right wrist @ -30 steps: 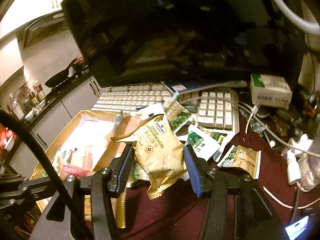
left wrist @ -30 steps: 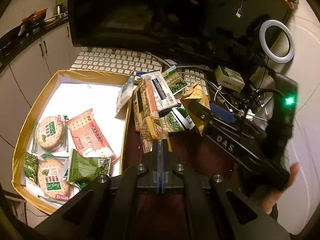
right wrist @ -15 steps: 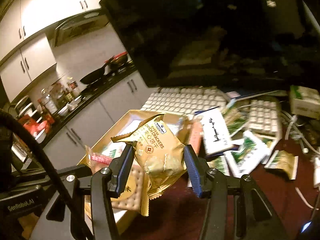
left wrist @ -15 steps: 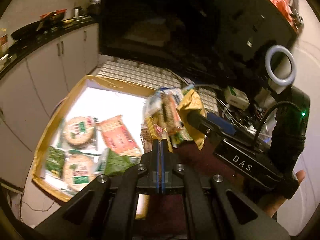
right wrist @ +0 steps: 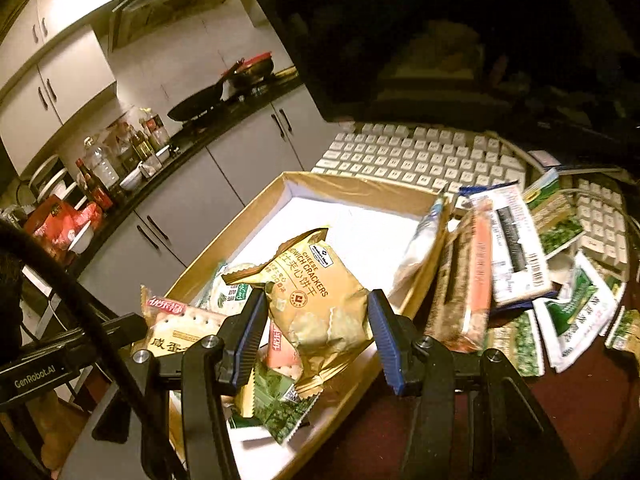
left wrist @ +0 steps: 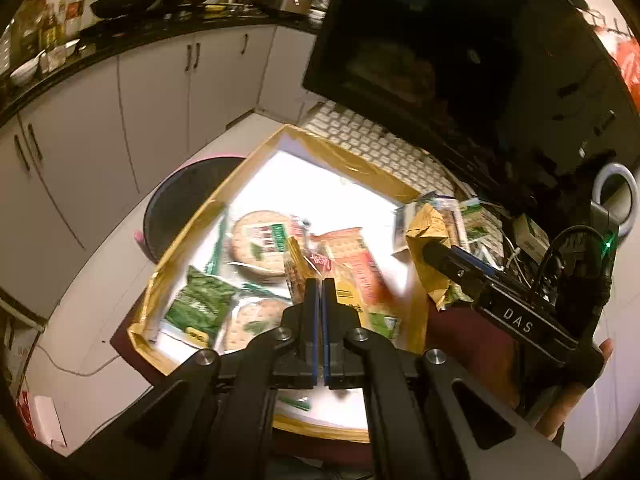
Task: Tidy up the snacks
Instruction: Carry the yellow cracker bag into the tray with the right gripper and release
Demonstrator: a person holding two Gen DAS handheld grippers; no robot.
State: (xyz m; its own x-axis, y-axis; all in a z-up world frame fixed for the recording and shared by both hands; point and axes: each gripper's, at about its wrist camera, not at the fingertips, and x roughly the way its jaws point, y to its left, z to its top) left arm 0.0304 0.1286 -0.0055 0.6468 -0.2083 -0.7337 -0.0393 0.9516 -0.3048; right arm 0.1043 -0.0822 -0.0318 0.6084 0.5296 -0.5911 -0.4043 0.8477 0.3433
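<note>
My right gripper (right wrist: pixel 318 326) is shut on a gold cheese sandwich cracker bag (right wrist: pixel 316 300) and holds it over the near right part of the gold-rimmed white box (right wrist: pixel 360 190). In the left wrist view that bag (left wrist: pixel 430 236) hangs at the box's right rim. My left gripper (left wrist: pixel 319 286) is shut on a thin clear snack packet (left wrist: pixel 306 268) above the box (left wrist: pixel 256 160). Inside the box lie round cracker packs (left wrist: pixel 262 240), a green packet (left wrist: pixel 198 304) and an orange cracker pack (left wrist: pixel 352 256).
Loose snack packets (right wrist: pixel 504 256) pile right of the box on the dark red table. A white keyboard (right wrist: pixel 424 156) and a dark monitor (right wrist: pixel 440 40) stand behind. A round black stool (left wrist: pixel 184 208) is left of the table. Kitchen cabinets (left wrist: pixel 140 92) are beyond.
Both grippers moved left with their packets, from over the loose pile to above the box. Both stayed shut.
</note>
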